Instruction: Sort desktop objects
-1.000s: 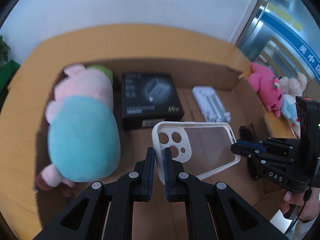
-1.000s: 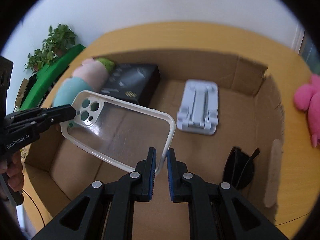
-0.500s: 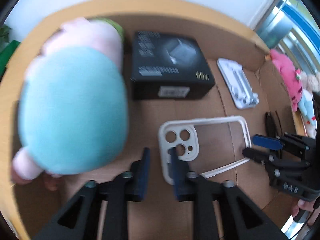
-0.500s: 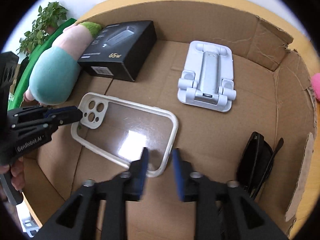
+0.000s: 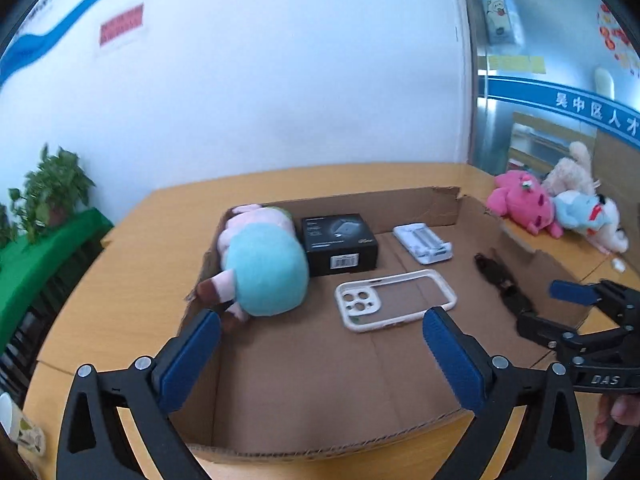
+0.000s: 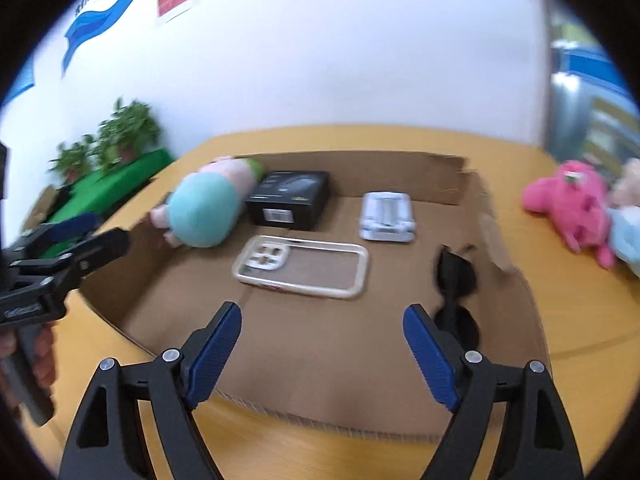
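A clear phone case with a white rim (image 5: 394, 298) (image 6: 302, 266) lies flat on the floor of the open cardboard box (image 5: 320, 384) (image 6: 320, 360). Around it in the box lie a pink-and-teal plush (image 5: 262, 268) (image 6: 204, 208), a black product box (image 5: 340, 242) (image 6: 290, 198), a white phone stand (image 5: 423, 242) (image 6: 386, 216) and black sunglasses (image 5: 500, 280) (image 6: 456, 292). My left gripper (image 5: 320, 344) is open and empty above the box's near edge. My right gripper (image 6: 322, 338) is open and empty, also held back from the case.
The box sits on a wooden table (image 5: 120, 264). Pink, cream and blue plush toys (image 5: 556, 208) (image 6: 576, 208) lie on the table right of the box. Potted plants on a green surface (image 5: 44, 208) stand at the left. A white wall is behind.
Both grippers let go of the phone case, opened wide and pulled up and back. The case now lies flat in the box.
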Motion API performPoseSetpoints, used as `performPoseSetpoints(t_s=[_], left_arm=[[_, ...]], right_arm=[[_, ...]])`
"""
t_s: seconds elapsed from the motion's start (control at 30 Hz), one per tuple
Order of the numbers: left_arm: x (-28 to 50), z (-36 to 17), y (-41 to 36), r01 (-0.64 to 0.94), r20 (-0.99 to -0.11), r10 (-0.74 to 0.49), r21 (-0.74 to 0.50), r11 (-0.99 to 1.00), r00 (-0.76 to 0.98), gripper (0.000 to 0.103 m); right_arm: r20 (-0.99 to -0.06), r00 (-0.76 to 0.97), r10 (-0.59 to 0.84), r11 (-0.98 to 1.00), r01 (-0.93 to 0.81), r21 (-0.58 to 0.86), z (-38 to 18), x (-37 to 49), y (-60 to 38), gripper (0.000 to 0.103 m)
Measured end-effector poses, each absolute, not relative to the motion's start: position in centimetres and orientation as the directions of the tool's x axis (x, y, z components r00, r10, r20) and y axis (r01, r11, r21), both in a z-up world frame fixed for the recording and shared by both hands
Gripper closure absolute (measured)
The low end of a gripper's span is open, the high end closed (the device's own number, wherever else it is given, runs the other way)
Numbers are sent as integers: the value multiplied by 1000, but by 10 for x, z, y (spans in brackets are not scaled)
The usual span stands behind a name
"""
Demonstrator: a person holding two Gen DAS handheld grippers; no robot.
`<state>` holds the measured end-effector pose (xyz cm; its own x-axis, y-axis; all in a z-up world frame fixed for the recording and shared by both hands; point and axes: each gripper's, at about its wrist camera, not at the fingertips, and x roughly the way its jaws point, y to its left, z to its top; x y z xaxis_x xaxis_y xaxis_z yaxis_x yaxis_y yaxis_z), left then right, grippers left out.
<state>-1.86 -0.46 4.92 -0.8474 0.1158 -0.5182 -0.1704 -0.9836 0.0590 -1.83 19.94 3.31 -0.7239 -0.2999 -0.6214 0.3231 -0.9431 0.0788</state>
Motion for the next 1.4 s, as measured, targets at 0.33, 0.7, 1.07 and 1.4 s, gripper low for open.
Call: performPoseSetpoints(t_s=[0.33,0.7,1.07,1.4], left_arm=[[-8,-4,-3,-53,-495,16,61,-997,-869,0],[-3,-5,-3,-65,-463,31,57,-996,-886,0],[-2,-5,-2,-59,-464,27,56,-997,-885,0],[-2,-5,-2,-60,-464,27,56,-997,-885,0]], right_arm=[[-511,-824,-244,-964,266,32,3,-2,198,12],[-483,-854,-192,-979,204,27,-5,4,202,0],[-481,-856,-191,-979,204,26,-6,5,201,0],[-480,-856,-191,-979,203,26,-6,5,201,0]])
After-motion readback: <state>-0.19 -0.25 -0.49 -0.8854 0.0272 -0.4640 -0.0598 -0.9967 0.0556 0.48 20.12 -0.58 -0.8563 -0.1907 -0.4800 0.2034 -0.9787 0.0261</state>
